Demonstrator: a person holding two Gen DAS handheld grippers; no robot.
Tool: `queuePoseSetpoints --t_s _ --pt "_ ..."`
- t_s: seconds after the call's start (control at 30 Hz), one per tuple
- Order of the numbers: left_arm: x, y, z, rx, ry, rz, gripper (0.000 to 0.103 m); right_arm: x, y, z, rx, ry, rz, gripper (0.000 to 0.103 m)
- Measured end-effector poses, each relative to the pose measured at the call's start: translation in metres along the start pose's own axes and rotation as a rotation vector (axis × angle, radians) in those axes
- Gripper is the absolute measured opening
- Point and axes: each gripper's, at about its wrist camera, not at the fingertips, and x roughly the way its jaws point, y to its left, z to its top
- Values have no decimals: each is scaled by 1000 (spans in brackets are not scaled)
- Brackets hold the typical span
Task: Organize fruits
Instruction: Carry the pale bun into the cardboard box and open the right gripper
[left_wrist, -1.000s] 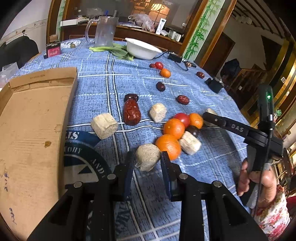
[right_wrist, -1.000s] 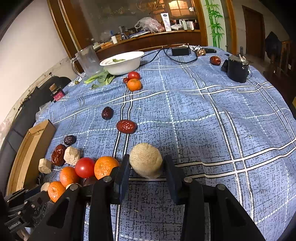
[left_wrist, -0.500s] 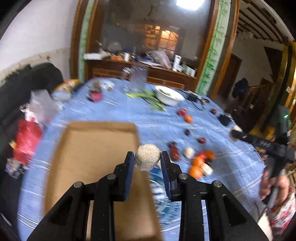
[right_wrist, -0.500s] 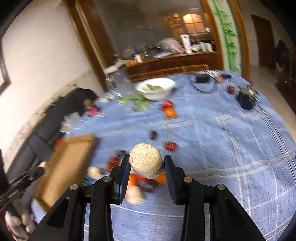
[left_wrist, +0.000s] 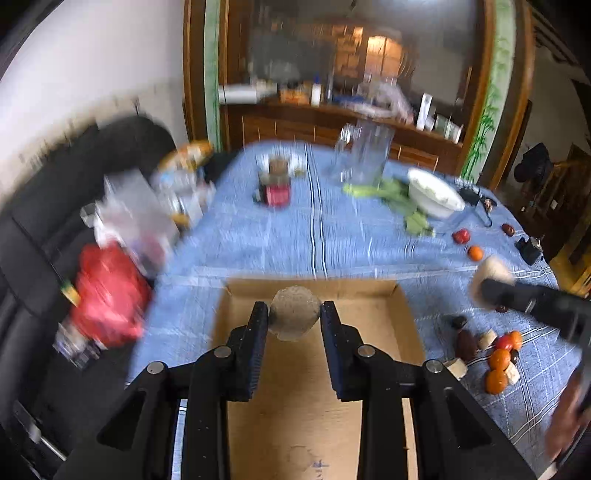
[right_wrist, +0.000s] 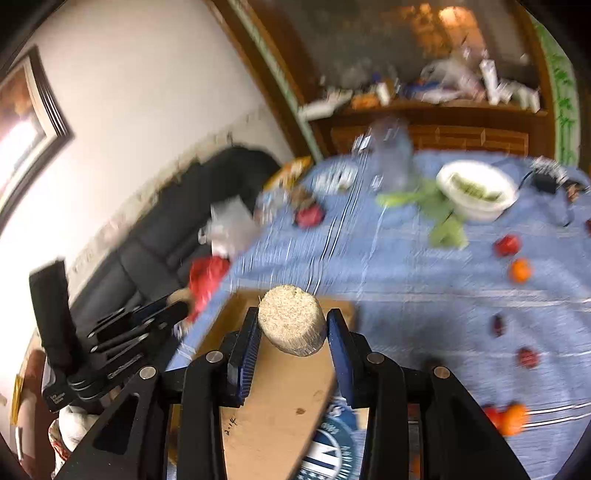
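Blue plaid tablecloth (left_wrist: 332, 236), black sofa (left_wrist: 44, 236), wooden sideboard (left_wrist: 295, 122) behind.

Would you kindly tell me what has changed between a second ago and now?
Both grippers lifted their pale fibrous chunks off the blue tablecloth and carried them leftward over the cardboard tray. The left gripper holds one chunk; the right gripper holds the other. Neither grip was released, and the oranges and dates stayed on the cloth.
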Motion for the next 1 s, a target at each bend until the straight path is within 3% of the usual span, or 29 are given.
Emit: queuePoseSetpoints --t_s 0.2,0.43,0.6,0.63,0.7,0.77,1.0 --pt "64 24 -9 -95 130 -19 28 76 9 -19 -85 119 -54 40" --pt "88 41 -14 -175 191 -43 29 123 8 -30 -122 192 -93 40" --pt "88 44 -13 -201 178 -44 30 129 9 -32 -135 188 -112 40" --pt "89 46 -13 -206 177 -46 37 130 8 -31 -134 186 -115 40" --pt "87 48 -13 -225 168 -67 43 131 8 -31 -133 186 -121 47" --pt "85 51 -13 -249 167 -82 44 129 9 -29 -135 169 -128 66" --pt "40 48 -15 -290 101 -90 47 82 15 -25 -145 76 -112 67"
